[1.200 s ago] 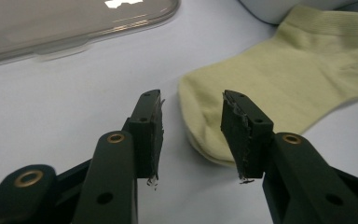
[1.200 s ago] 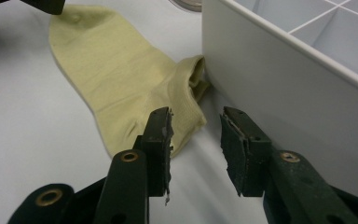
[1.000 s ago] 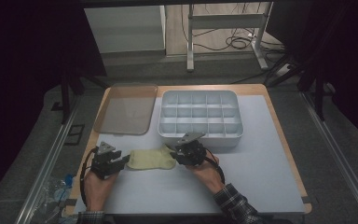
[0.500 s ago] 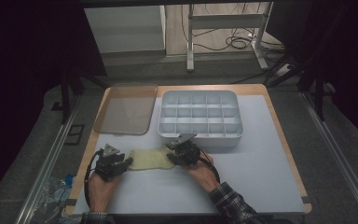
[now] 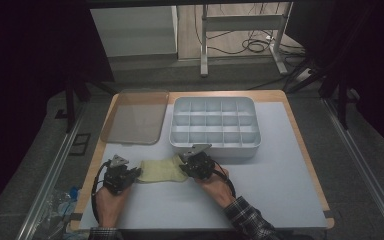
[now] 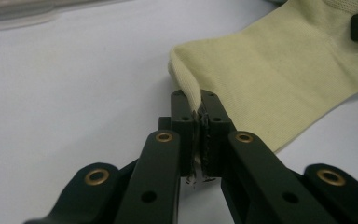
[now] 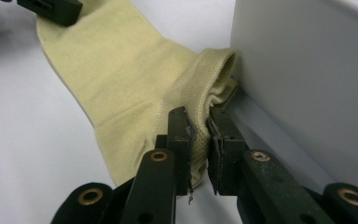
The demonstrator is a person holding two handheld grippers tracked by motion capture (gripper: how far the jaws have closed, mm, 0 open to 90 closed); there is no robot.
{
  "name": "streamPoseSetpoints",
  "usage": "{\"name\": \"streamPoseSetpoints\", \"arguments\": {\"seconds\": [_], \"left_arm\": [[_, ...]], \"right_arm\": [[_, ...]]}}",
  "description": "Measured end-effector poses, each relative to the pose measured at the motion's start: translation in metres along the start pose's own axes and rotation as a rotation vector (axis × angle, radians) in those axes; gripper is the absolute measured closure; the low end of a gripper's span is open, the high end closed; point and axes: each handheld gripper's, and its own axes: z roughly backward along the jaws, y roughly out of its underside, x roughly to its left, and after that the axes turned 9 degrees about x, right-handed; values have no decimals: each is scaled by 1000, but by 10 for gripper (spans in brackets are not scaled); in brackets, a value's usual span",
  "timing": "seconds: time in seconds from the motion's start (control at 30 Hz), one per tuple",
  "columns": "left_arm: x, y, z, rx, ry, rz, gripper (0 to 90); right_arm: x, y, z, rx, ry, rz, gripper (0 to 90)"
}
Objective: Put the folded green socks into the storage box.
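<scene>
Pale yellow sock (image 5: 161, 169) lies stretched lengthwise between both claws: left claw (image 6: 199, 116) just pinched its toe end, right claw (image 7: 200, 128) closing on the cuff, compartment bin (image 5: 215, 126) right alongside, bare table (image 5: 275, 185) nearer the person.

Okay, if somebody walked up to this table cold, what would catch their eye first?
Probably the pale yellow sock stretched flat near the front left of the white table, with the left gripper pinched on one end and the right gripper clamped on the ribbed cuff at the other. Next, the grey divided bin just behind it, its compartments bare, and the clear lid lying to its left.
</scene>
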Motion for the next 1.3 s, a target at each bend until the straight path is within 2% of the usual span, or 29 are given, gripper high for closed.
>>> {"name": "streamPoseSetpoints", "arguments": {"seconds": [0.2, 0.4, 0.5, 0.83, 0.97, 1.17, 1.3], "left_arm": [[-12, -5, 13, -33, 6, -31, 866], [-23, -9, 16, -42, 17, -55, 864], [-34, -10, 17, -47, 30, -77, 863], [-68, -16, 10, -61, 76, -132, 859], [-78, -18, 7, -64, 89, -147, 859], [-101, -22, -2, -50, 122, -190, 858], [-114, -23, -7, -48, 124, -219, 857]], "right_arm": [[2, 1, 17, -13, -16, 7, 798], [1, 10, 35, -14, -26, -3, 799], [-1, 16, 45, -16, -33, -15, 799], [-9, 42, 78, -11, -23, -35, 798], [-11, 52, 86, -4, -19, -48, 798], [-15, 75, 105, 6, -15, -83, 798], [-17, 83, 117, 4, -4, -92, 798]]}}
